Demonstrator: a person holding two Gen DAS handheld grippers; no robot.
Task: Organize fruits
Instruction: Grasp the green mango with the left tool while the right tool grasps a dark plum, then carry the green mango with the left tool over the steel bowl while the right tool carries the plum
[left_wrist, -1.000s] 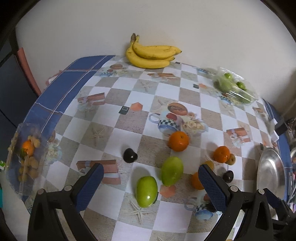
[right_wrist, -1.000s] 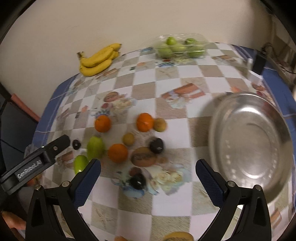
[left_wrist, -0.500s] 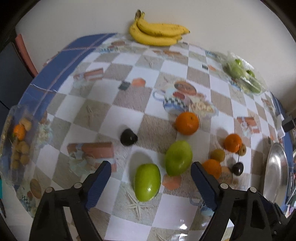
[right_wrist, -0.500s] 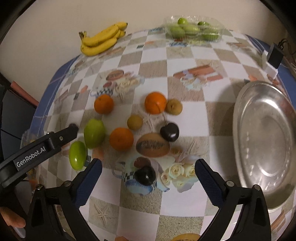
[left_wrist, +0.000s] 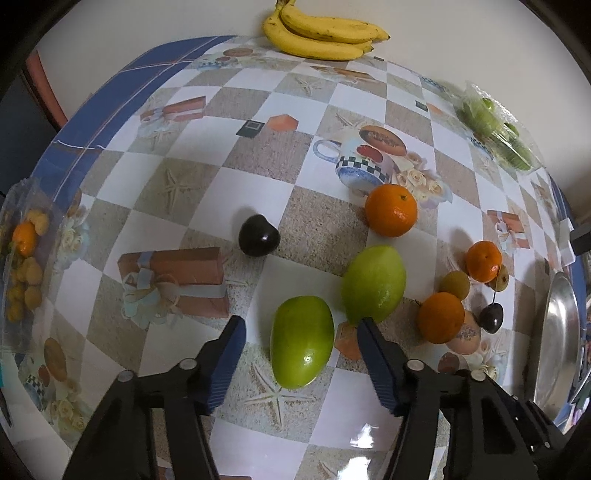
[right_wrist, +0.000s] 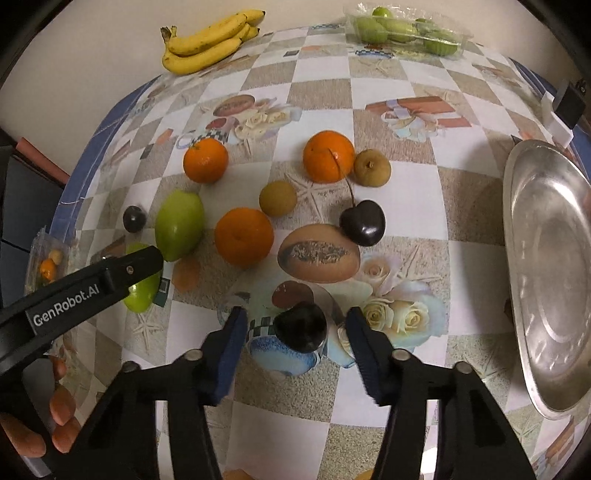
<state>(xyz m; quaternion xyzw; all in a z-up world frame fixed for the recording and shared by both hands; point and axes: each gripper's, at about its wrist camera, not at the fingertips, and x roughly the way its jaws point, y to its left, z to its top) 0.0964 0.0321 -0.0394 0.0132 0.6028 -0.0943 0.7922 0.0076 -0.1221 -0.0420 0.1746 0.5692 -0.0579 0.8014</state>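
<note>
Fruit lies loose beside the empty round steel tray (right_wrist: 546, 266); left gripper (left_wrist: 299, 343) jaws have been closing around an oval green fruit (left_wrist: 301, 347), right gripper (right_wrist: 295, 332) jaws around a dark round plum (right_wrist: 300, 326), neither yet gripped.

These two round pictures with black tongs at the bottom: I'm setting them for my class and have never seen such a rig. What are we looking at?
A person holds a pair of tongs in each hand, each carrying a wide-angle camera looking along its fingers. One picture comes from the left tongs, the other from the right tongs. On the patterned tablecloth lie oranges, green fruit, bananas, dark fruit and a metal plate. Both tongs have just been closing: the left around a green fruit, the right around a dark fruit. Neither is gripped yet.
</note>
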